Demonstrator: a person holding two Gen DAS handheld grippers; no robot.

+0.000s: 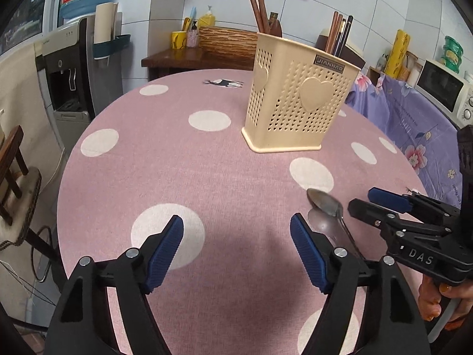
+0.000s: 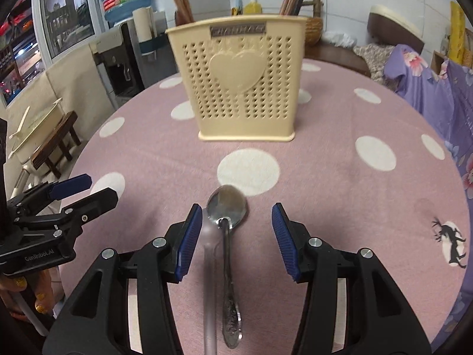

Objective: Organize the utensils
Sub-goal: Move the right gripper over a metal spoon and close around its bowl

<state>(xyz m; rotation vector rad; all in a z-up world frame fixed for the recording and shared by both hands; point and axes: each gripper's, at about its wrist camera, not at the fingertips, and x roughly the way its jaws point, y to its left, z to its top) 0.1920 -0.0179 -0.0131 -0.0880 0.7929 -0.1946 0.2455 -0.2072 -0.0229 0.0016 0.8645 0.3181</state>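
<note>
In the right wrist view a metal spoon lies low at centre between the right claw's parted, empty fingers. The left claw gapes empty over bare worktop. A beige utensil holder stands beyond, upper centre, with open cloth between.

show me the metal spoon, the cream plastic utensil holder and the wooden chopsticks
Shiny metal spoon [image 2: 227, 208]: right wrist view, on its bowl.
Cream perforated plastic utensil holder [image 2: 236, 71]: right wrist view, on its raised heart.
Brown wooden chopsticks [image 1: 256, 3]: left wrist view, on the shafts.
</note>
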